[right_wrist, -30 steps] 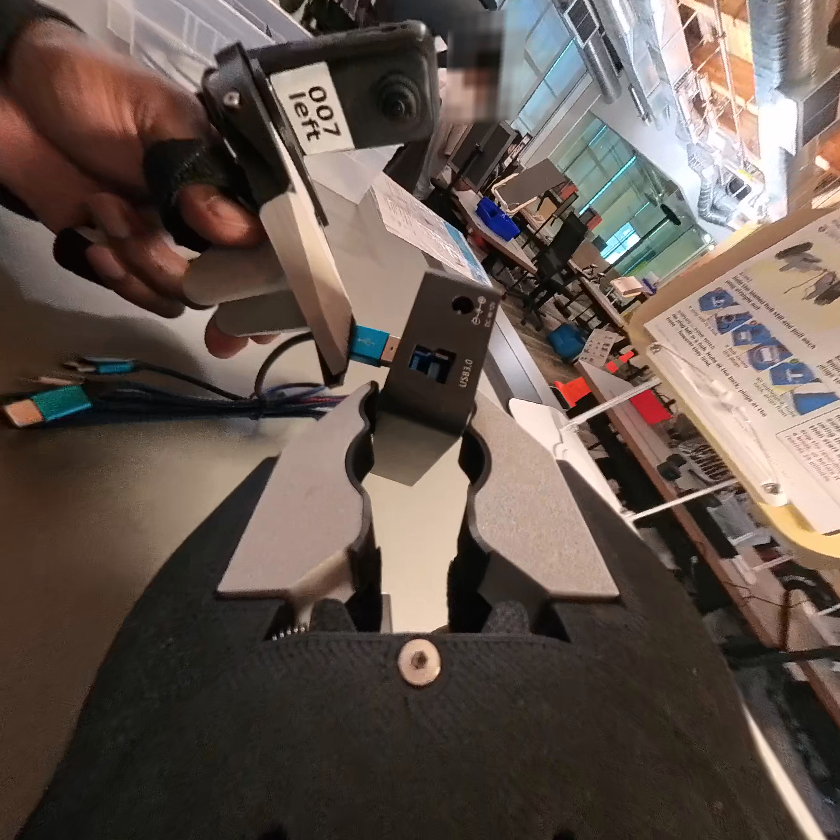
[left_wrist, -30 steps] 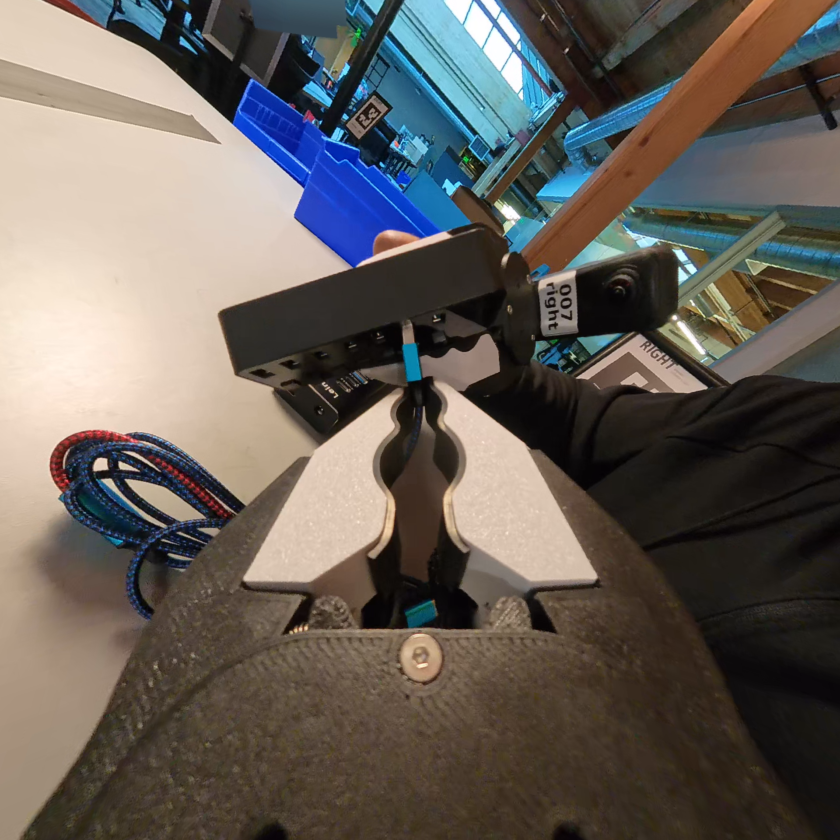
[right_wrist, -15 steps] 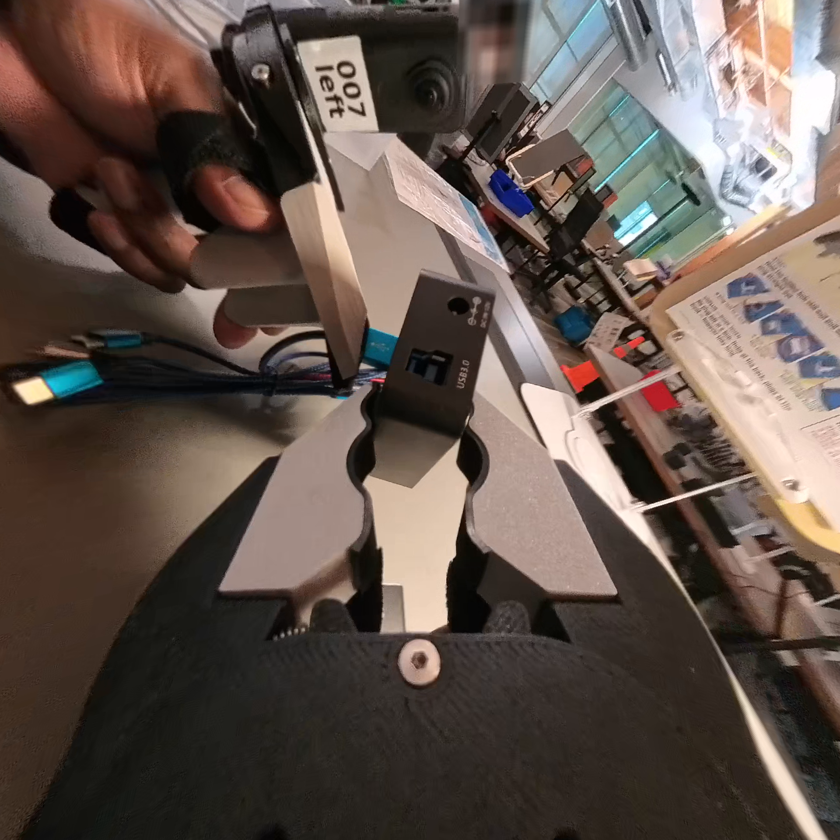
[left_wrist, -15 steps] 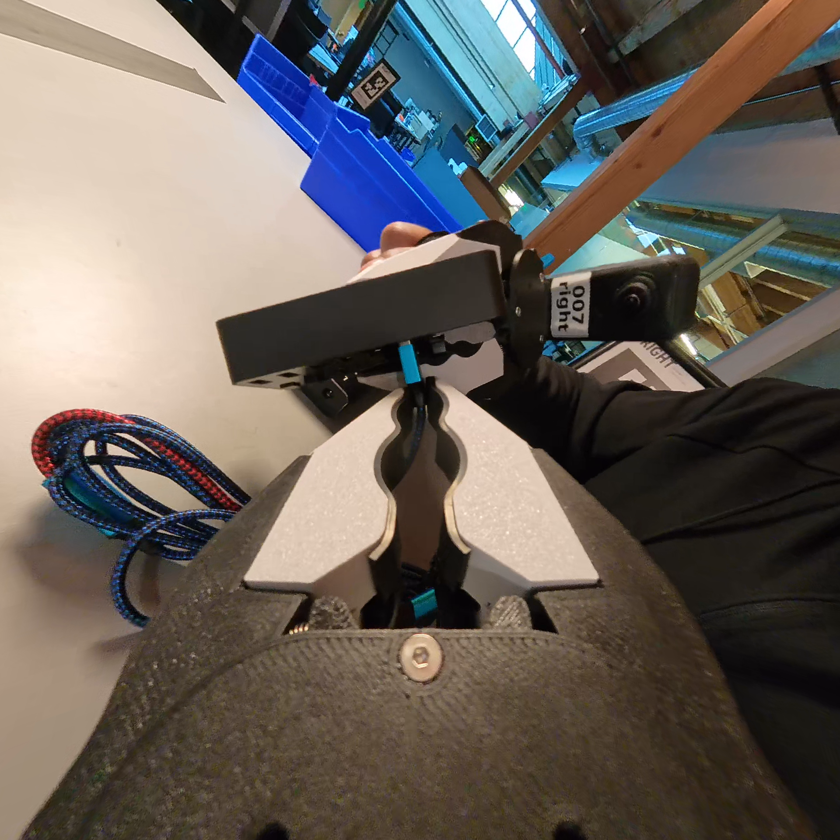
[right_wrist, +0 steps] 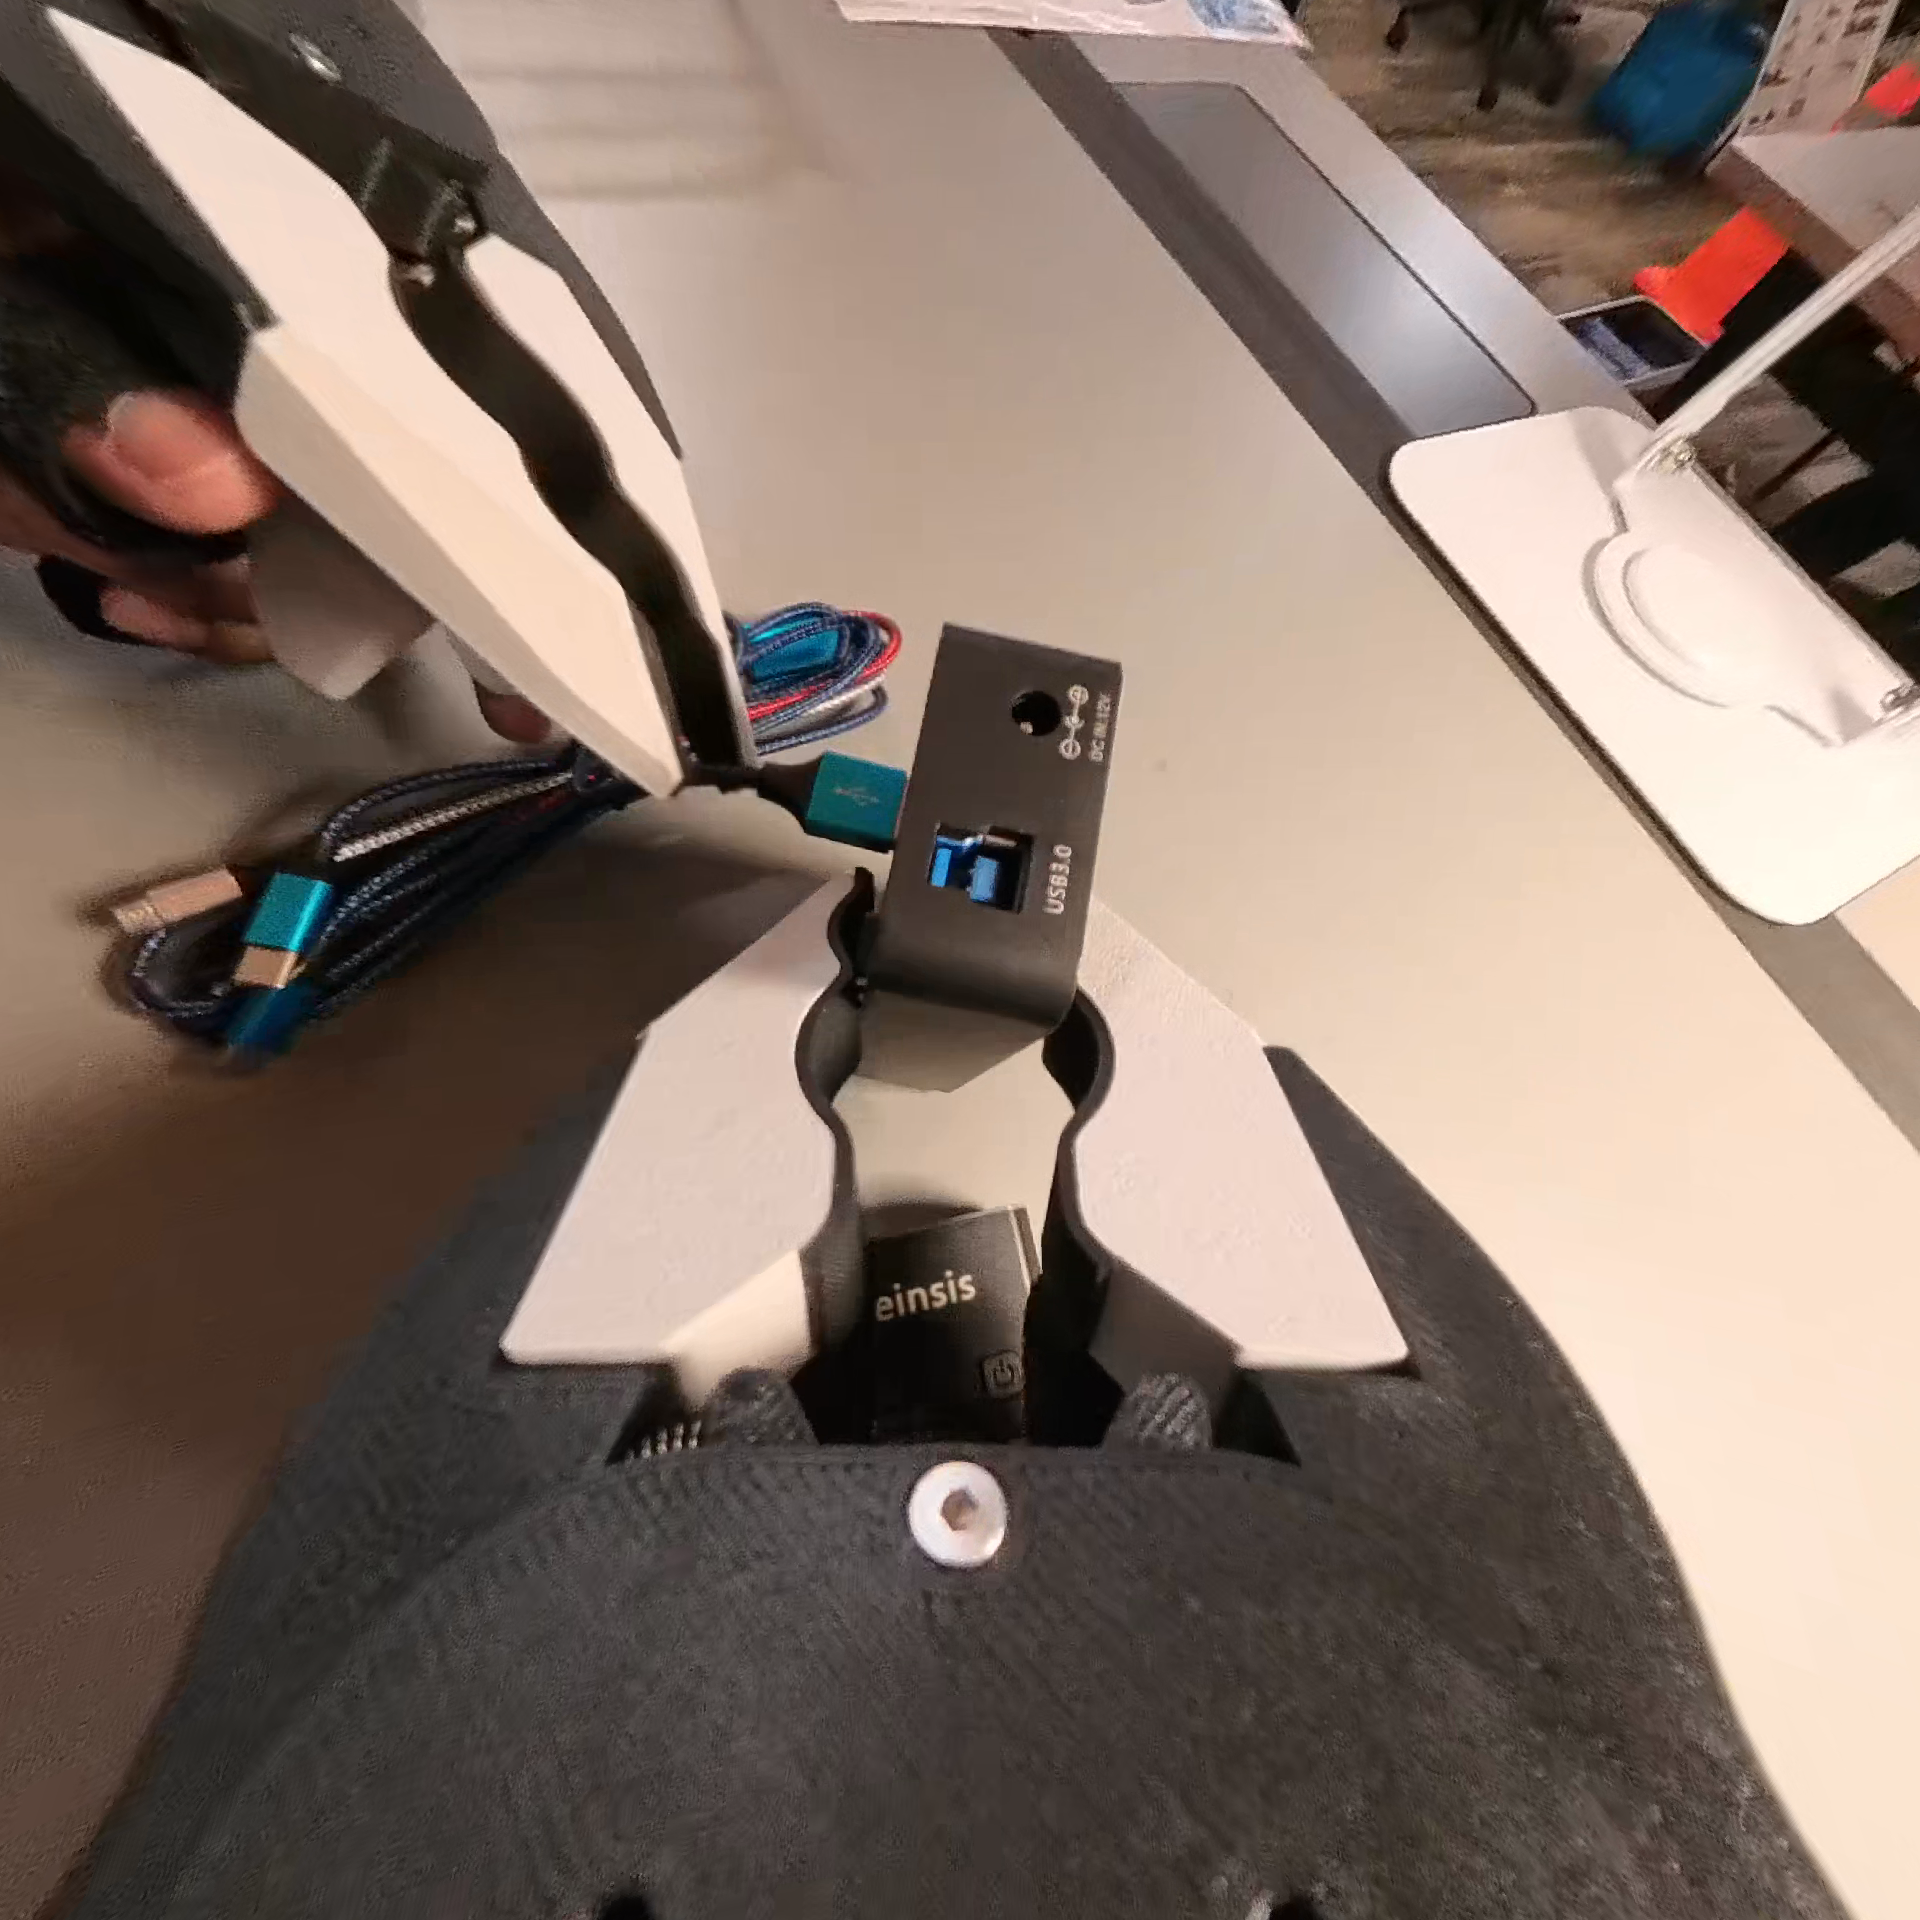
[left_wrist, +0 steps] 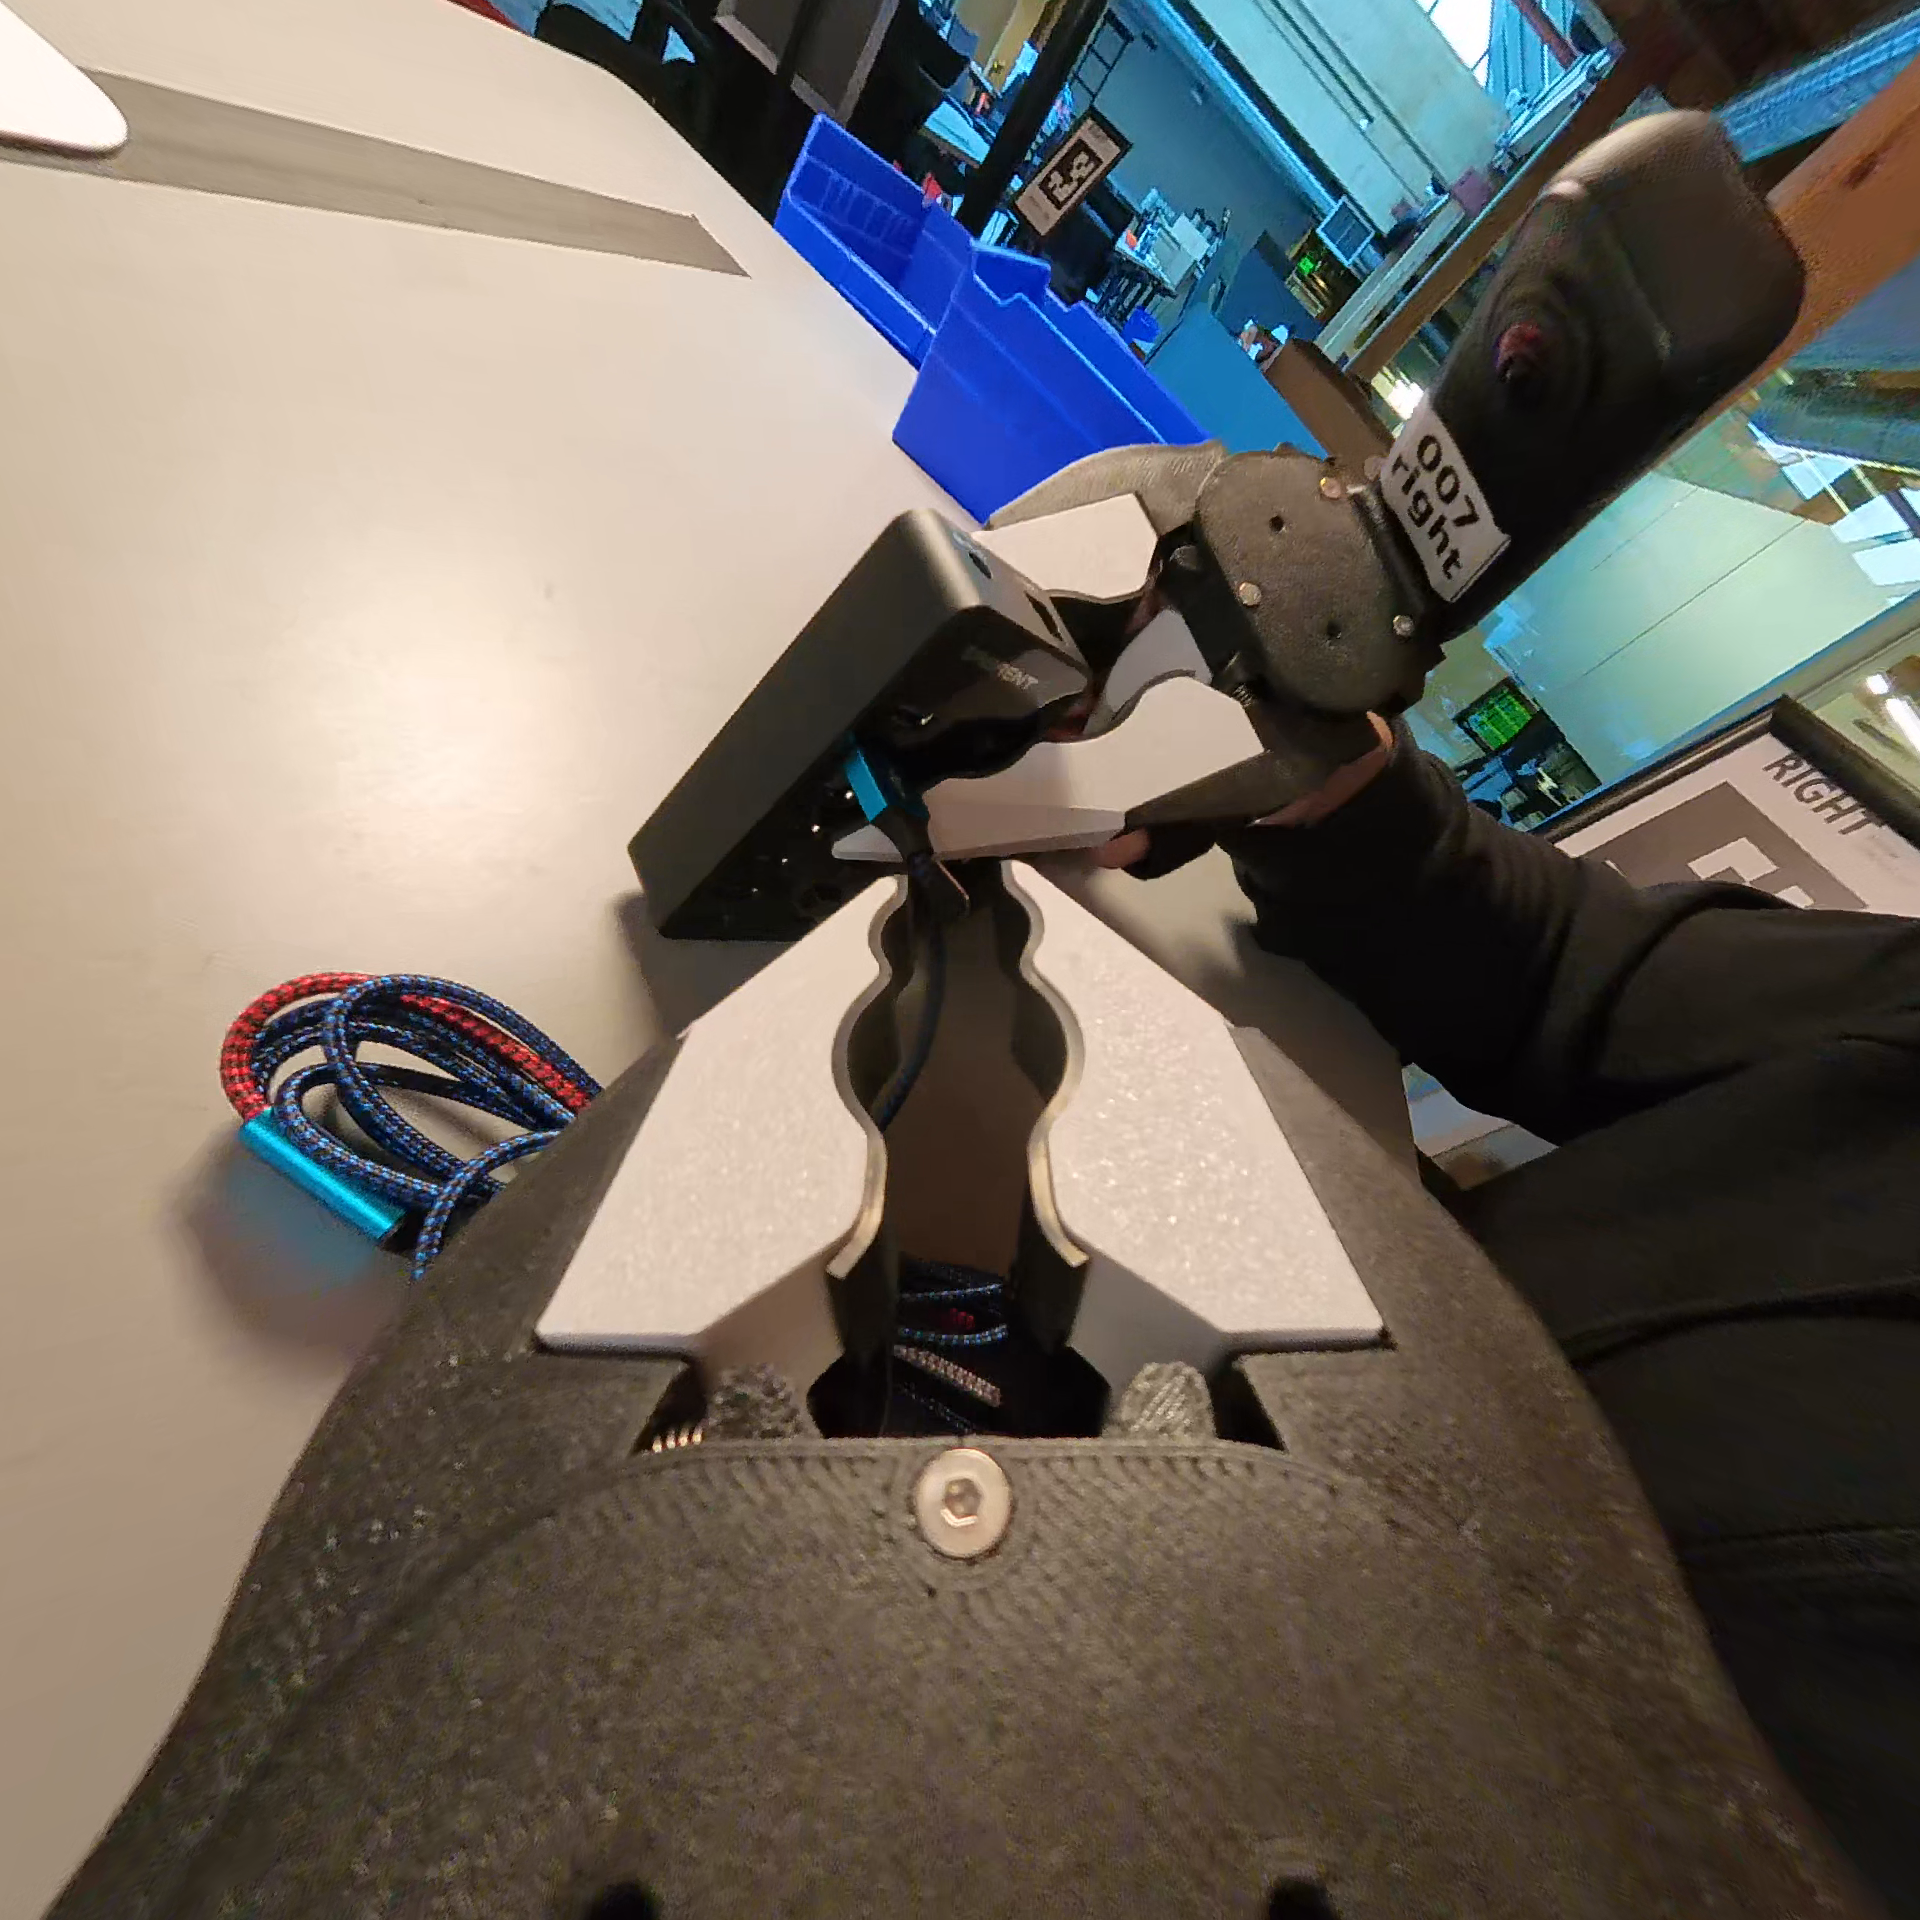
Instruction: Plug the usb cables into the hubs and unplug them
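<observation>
My right gripper is shut on the end of a black USB hub and holds it tilted over the table. In the left wrist view, the hub slants down to the table with the right gripper on its upper end. A teal USB plug sits in a port on the hub's side; it also shows in the left wrist view. My left gripper is shut on that plug's dark cable just behind the plug. The left gripper also shows from the right wrist view.
A coil of blue and red braided cables with teal plugs lies on the table; more cable ends lie at the left. A second black hub lies under my right gripper. Blue bins and a white lamp base stand nearby.
The plug's metal tip, visible a second ago, has gone into the hub. Both grippers and the hub have tipped down towards the table. My left gripper now holds farther back on the cable.
</observation>
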### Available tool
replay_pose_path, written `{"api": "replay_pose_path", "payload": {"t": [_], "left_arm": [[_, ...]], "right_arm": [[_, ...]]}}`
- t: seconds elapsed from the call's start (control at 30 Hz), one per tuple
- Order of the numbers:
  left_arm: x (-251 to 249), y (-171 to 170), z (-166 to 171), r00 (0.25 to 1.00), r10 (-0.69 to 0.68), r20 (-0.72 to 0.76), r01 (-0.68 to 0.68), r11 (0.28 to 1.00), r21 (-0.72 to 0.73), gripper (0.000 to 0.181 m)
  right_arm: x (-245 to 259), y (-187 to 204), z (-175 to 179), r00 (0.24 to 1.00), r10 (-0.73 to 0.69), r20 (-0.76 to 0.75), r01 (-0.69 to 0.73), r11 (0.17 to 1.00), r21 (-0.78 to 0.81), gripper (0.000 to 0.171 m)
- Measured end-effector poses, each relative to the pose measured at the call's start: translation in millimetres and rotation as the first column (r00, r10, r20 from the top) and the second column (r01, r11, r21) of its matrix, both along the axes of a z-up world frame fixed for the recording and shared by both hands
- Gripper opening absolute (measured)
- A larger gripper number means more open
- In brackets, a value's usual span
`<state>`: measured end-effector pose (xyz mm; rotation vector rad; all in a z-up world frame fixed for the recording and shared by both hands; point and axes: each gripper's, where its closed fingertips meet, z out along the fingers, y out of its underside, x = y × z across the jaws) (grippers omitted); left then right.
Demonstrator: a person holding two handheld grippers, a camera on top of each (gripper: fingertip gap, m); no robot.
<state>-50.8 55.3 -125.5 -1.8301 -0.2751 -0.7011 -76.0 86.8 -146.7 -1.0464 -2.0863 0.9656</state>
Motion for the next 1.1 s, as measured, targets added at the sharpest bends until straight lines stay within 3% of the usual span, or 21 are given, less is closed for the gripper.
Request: {"api": "replay_pose_path", "payload": {"t": [0.67,1.1], "left_arm": [[-22,-5,10,0.998,0.064,-0.028,-0.062,0.996,0.060,0.017],[-33,-12,23,0.993,0.100,-0.067,-0.094,0.991,0.090,0.017]], "right_arm": [[1,3,9,1.000,0.006,-0.025,-0.008,0.998,-0.062,0.040],[26,24,14,1.000,0.008,-0.020,-0.007,0.997,0.079,0.040]]}}
